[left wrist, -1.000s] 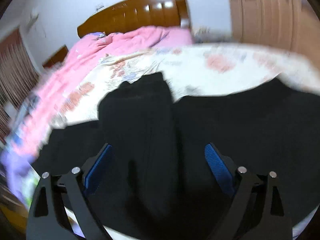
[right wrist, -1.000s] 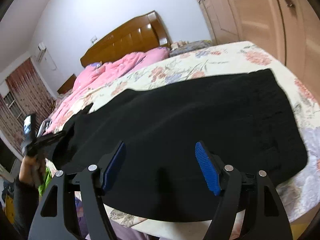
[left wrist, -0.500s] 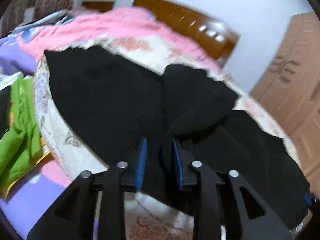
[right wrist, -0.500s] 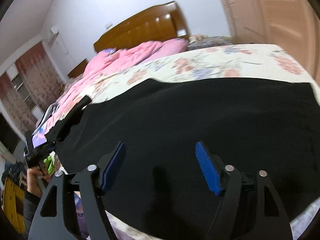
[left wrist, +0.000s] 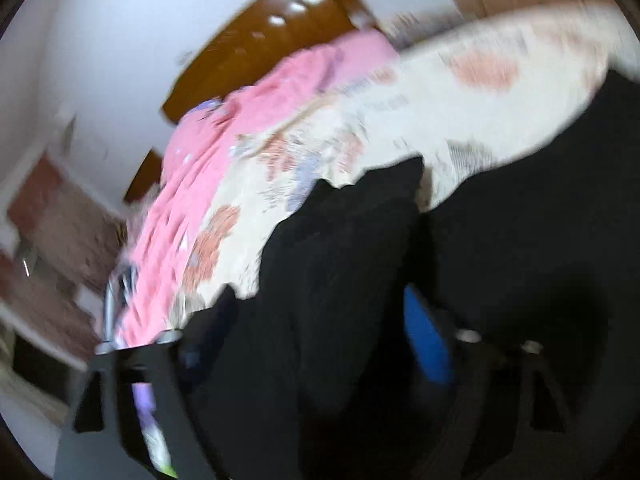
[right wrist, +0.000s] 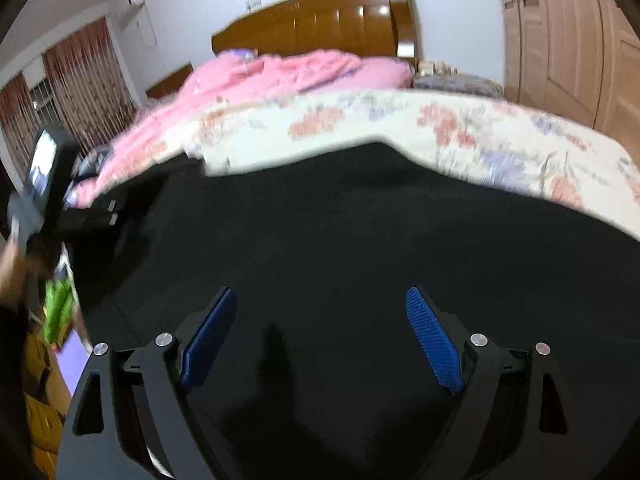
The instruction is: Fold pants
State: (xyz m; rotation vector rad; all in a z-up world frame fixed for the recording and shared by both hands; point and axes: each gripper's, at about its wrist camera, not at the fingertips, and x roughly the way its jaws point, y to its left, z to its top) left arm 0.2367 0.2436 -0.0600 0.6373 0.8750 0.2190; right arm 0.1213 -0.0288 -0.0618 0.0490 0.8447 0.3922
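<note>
Your right gripper (right wrist: 320, 332) hovers low over the pants (right wrist: 340, 260), jaws wide apart, gripping nothing. Left gripper (left wrist: 304, 332) is spread too, black fabric bunched between its fingers; the view is blurred. One pair of pants, spread on the floral bedsheet (right wrist: 400, 124). Only the right view shows your left gripper (right wrist: 132, 196) at the pants' left edge.

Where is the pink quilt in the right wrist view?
The pink quilt lies upper centre-left, below the wooden headboard, behind the floral sheet.
</note>
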